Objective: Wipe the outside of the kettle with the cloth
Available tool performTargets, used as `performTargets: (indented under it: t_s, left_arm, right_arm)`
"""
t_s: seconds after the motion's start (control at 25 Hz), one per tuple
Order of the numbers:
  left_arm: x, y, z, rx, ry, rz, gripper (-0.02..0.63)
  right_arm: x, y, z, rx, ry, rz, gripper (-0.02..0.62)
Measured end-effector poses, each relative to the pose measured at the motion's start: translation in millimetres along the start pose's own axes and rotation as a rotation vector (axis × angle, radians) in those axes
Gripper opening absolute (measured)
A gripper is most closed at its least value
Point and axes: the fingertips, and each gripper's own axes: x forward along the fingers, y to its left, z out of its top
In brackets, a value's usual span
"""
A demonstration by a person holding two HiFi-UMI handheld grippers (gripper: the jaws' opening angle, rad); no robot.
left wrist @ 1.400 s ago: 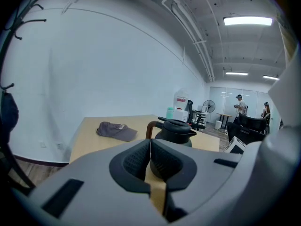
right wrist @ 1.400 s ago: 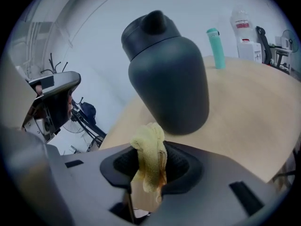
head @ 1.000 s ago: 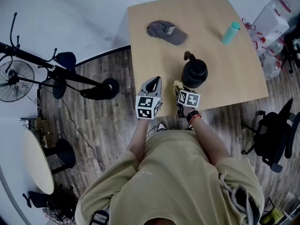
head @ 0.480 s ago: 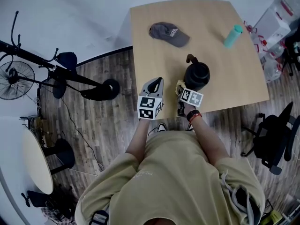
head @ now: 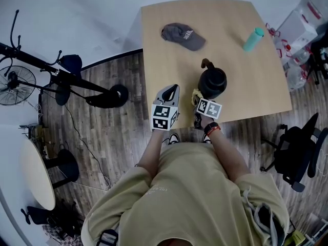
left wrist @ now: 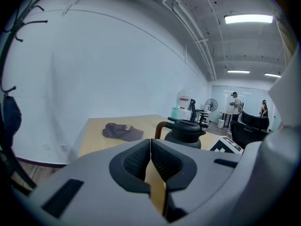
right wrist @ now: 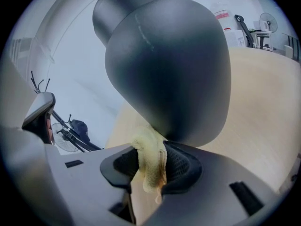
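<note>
A black kettle with a brown handle stands near the table's front edge; it fills the right gripper view as the kettle and shows beyond the jaws in the left gripper view as the kettle. My right gripper is shut on a yellow cloth, and the cloth is pressed against the kettle's lower near side. My left gripper hovers just left of the kettle, shut with nothing between its jaws.
A grey cap lies at the table's far left and a teal bottle at its far right. The wooden table ends close behind the grippers. A fan and stand are on the floor at left, an office chair at right.
The kettle, with my right gripper and cloth against it, has shifted slightly across the table. The left gripper has stayed in place.
</note>
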Motion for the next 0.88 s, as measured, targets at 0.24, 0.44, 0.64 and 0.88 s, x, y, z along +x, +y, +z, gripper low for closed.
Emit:
performTargets:
  t_s: [0.24, 0.44, 0.64, 0.88]
  left_arm:
    - [4, -15, -3, -0.012, 0.006, -0.008, 0.025]
    - [11, -34, -8, -0.020, 0.012, -0.016, 0.025]
    - [15, -48, -11, -0.024, 0.015, -0.014, 0.025]
    - [21, -63, -14, -0.036, 0.015, -0.007, 0.025]
  right_arm:
    - [-12, -7, -5, -0.055, 0.026, 0.025, 0.139]
    - [-24, -21, -7, -0.083, 0.044, 0.032, 0.138]
    - [-33, -34, -10, -0.094, 0.060, 0.040, 0.140]
    - [-43, -50, -10, -0.108, 0.079, 0.049, 0.140]
